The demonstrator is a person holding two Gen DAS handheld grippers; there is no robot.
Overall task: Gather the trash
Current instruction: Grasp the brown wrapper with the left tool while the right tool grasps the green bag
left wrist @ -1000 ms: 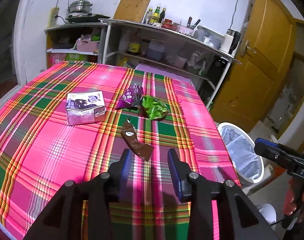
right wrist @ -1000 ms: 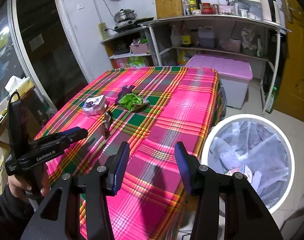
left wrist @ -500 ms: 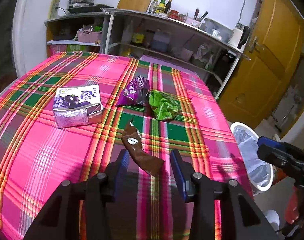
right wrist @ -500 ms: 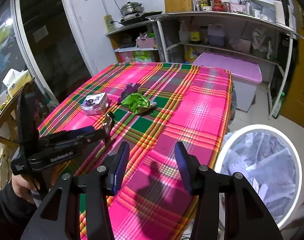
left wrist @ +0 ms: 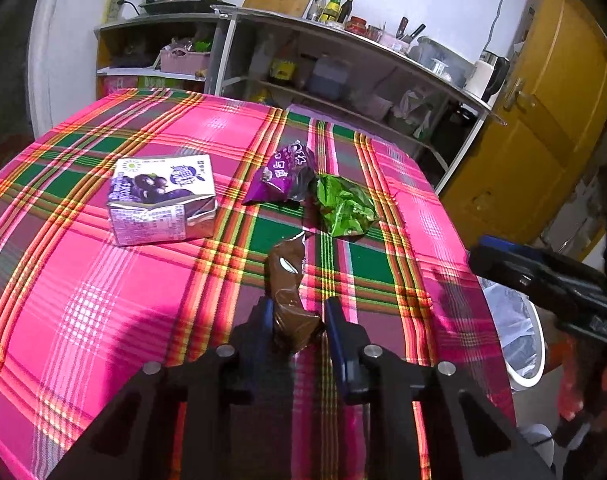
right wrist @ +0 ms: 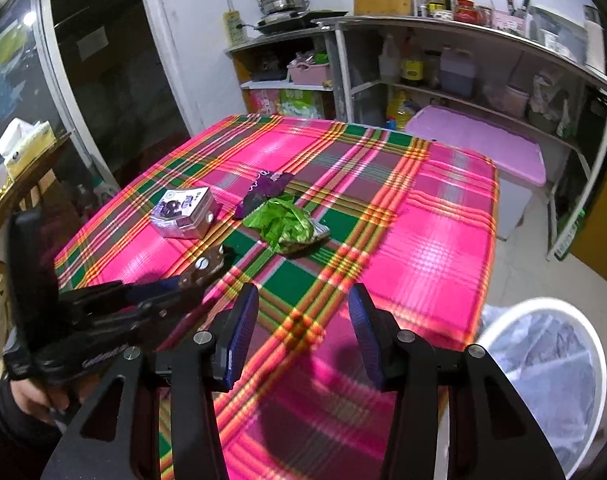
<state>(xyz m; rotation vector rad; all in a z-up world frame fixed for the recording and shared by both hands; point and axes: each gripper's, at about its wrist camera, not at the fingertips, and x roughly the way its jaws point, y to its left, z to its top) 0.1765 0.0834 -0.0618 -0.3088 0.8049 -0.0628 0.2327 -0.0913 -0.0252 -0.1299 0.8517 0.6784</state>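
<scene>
A brown wrapper [left wrist: 288,280] lies on the plaid tablecloth [left wrist: 103,288]. My left gripper [left wrist: 297,320] has its near end between the fingers, which have narrowed around it; in the right wrist view [right wrist: 165,290] the wrapper [right wrist: 207,266] sticks out past its tips. Farther back lie a purple juice carton [left wrist: 163,196], a purple wrapper [left wrist: 283,174] and a crumpled green wrapper [left wrist: 343,208]. My right gripper [right wrist: 303,316] is open and empty over the table's near right corner. A white bin [right wrist: 551,380] lined with a plastic bag stands on the floor to the right.
Metal shelves [right wrist: 463,64] with bottles and jars stand behind the table. A pink-lidded box [right wrist: 479,148] sits under them. A yellow door [left wrist: 543,140] is at the right. The bin also shows in the left wrist view [left wrist: 515,340].
My left gripper moved forward over the brown wrapper and its fingers narrowed around the wrapper's near end. My right gripper moved left, over the table corner, still open.
</scene>
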